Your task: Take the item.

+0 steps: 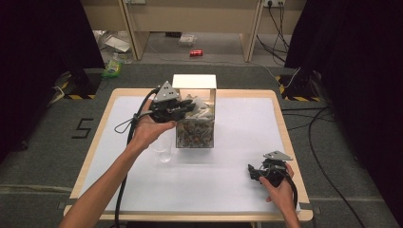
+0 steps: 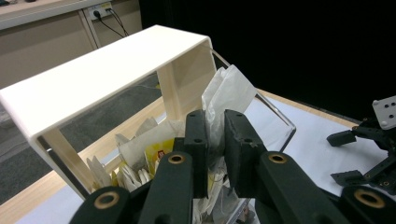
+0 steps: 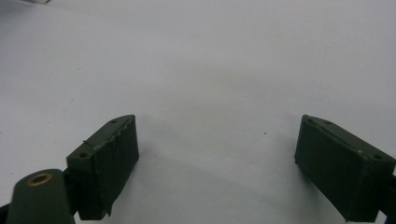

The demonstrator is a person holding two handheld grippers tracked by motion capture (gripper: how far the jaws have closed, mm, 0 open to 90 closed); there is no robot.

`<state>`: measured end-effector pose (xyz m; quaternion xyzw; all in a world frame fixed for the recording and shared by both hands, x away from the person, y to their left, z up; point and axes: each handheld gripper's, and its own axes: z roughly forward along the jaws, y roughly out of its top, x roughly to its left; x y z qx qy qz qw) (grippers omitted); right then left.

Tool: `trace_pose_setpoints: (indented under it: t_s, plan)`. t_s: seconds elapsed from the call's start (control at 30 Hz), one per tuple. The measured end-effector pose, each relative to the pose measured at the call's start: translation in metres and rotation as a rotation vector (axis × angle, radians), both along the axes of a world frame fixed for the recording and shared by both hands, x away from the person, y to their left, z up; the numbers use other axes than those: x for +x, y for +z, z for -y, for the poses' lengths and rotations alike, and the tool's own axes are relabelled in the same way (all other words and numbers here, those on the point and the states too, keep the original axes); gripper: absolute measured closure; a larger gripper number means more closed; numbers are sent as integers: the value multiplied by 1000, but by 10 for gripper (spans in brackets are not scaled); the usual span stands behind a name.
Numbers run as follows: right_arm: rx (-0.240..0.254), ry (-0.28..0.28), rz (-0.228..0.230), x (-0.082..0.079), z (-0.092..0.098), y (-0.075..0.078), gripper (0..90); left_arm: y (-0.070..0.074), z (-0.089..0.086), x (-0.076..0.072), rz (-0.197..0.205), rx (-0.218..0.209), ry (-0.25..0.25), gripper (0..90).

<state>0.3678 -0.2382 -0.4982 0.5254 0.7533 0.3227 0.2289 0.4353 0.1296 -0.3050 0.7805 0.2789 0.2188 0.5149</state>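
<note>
- Left gripper (image 1: 184,110): black body, grey three-cornered plate on top, black cable trailing from it
- Its jaws are flat black blocks with small screw holes, on arms with brass-ringed pivots
- Right gripper (image 1: 253,172): same black build, grey plate dotted with holes
- Forearms bare, no sleeves

Clear box (image 1: 195,127) sits mid-table (image 1: 237,190), toward the far edge, shelf-like cover (image 1: 194,81) on top. Packets (image 2: 140,149) inside the box. Glass cup (image 1: 165,151) just left of the box, near side. Left gripper (image 1: 183,108) over the box's left rim, one sachet (image 2: 226,93) between its jaws. Right gripper (image 1: 256,172) near the table's front-right corner, well apart.
</note>
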Motion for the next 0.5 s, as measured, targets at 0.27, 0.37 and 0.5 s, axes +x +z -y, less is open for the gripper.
trace_pose_setpoints:
  t_s: [0.27,0.37,0.5]
  plan:
    - [1,0,-1,0,0,0,140,-5,2,6,-39,7,-5,773]
    - [0,0,-1,0,0,0,140,-5,3,6,-43,13,-9,764]
    - [0,0,0,0,0,0,140,-7,3,7,-49,24,-14,768]
